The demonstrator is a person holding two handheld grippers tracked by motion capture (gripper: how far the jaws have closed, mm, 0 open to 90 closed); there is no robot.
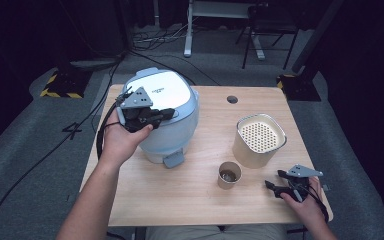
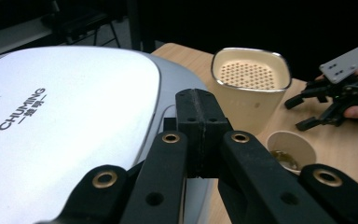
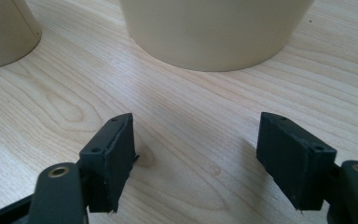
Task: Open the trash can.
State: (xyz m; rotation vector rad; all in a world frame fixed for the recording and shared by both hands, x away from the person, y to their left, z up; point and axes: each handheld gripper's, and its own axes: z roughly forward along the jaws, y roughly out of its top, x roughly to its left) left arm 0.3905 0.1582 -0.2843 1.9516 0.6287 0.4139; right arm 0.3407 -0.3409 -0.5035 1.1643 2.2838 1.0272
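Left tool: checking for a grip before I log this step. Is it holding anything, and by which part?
Nothing. The left tool is shut empty above the cooker lid.

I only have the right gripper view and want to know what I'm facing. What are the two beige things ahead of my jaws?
Observer: The wide one is a cream container with a perforated insert at its top. The small one is a paper cup.
Operator: Is the cup empty?
Observer: No, something small and brownish lies at its bottom. I cannot tell what it is.
Operator: Where is the other gripper?
Observer: The left gripper is over the top of a closed white cooker on the far left of the table, its jaws shut with nothing between them.
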